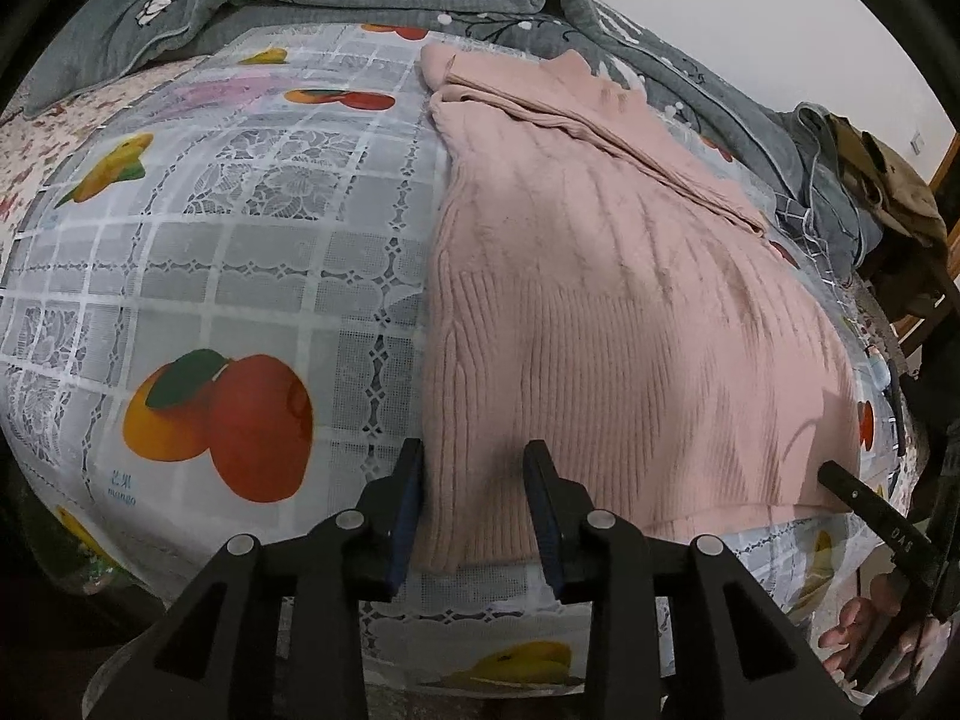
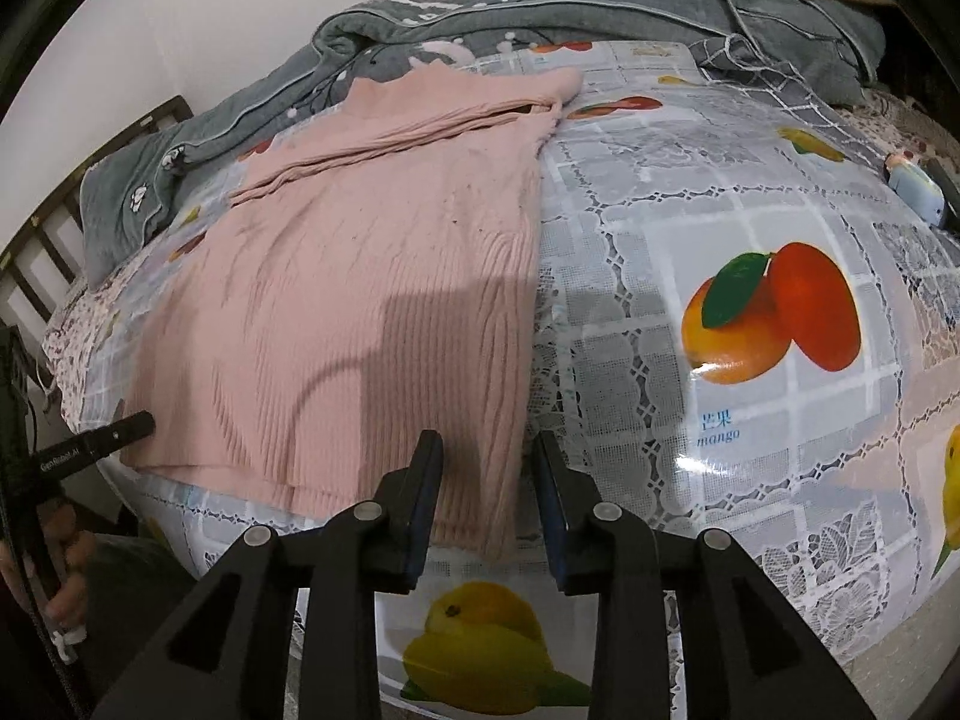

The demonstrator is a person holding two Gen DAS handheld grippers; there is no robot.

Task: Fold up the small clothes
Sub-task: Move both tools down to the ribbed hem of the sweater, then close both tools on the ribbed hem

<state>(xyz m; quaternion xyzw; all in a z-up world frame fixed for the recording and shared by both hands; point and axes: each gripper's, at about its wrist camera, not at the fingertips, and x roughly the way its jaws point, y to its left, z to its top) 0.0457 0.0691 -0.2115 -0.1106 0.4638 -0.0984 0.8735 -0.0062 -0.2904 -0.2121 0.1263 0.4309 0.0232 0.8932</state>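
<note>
Pink sweater (image 1: 600,300) lies flat on fruit-print tablecloth (image 1: 240,276)

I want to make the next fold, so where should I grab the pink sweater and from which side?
Take the pink sweater by its ribbed bottom hem, at the two near corners. It lies flat with the hem toward you, sleeves folded across the far end. The left gripper and right gripper already sit open over those corners, so come in low from the near edge and pinch the layers together.
</note>
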